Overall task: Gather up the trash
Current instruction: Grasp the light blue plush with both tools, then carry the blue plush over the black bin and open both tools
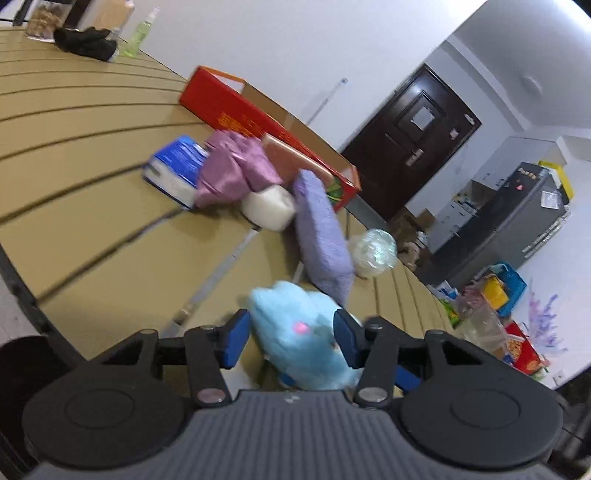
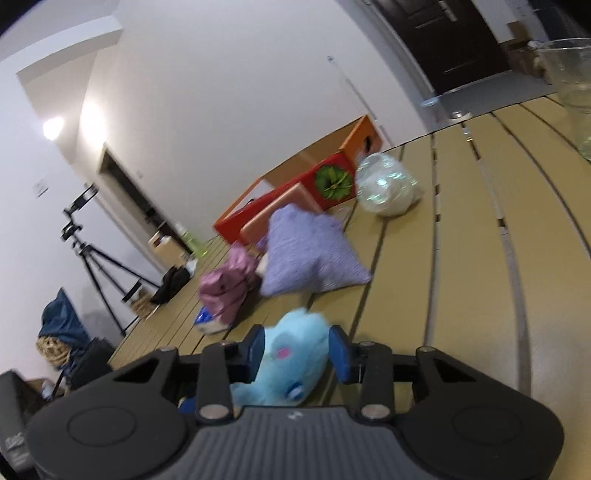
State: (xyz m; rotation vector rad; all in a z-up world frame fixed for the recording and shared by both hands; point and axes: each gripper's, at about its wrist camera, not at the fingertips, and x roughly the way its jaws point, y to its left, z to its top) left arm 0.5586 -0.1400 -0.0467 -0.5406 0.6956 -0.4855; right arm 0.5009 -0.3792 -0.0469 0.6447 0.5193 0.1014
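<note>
A light blue plush toy [image 1: 295, 332] sits between the blue pads of my left gripper [image 1: 291, 332], which closes on it just above the tan slatted table [image 1: 92, 184]. In the right wrist view the same blue plush [image 2: 291, 358] is held between the pads of my right gripper [image 2: 295, 350]. Beyond lie a purple knitted cushion [image 1: 325, 236] [image 2: 310, 258], a crumpled clear plastic ball [image 1: 373, 254] [image 2: 384, 188], a pink-purple cloth [image 1: 232, 170] [image 2: 227, 291], a white roll [image 1: 269, 206] and a blue tissue pack [image 1: 177, 170] [image 2: 208, 321].
An open red cardboard box [image 1: 258, 122] [image 2: 295, 184] stands behind the pile. A green spray bottle [image 1: 138, 33] and a black cloth [image 1: 86, 42] sit at the far end. A clear glass [image 2: 572, 85] stands at the right. A tripod [image 2: 92, 258] stands on the floor.
</note>
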